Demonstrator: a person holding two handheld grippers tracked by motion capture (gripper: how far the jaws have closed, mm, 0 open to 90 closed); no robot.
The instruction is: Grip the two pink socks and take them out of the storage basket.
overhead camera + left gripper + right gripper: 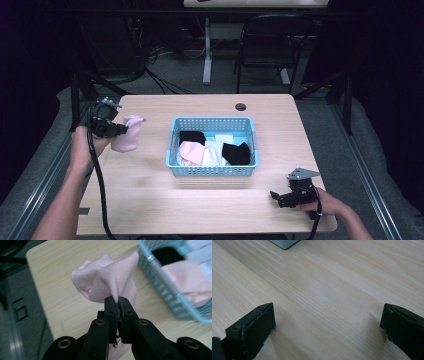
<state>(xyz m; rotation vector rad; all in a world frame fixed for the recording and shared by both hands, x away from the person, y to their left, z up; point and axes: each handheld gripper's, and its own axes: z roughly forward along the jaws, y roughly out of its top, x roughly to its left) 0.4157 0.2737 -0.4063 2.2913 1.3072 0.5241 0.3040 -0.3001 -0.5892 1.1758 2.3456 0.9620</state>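
Left gripper view: pink cloth (105,280) partly jaw-hidden

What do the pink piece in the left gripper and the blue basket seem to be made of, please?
The pink piece looks like soft matte cloth: it folds and bunches where the left gripper pinches it. The basket looks like light blue moulded plastic, judging by its regular grid of small holes.
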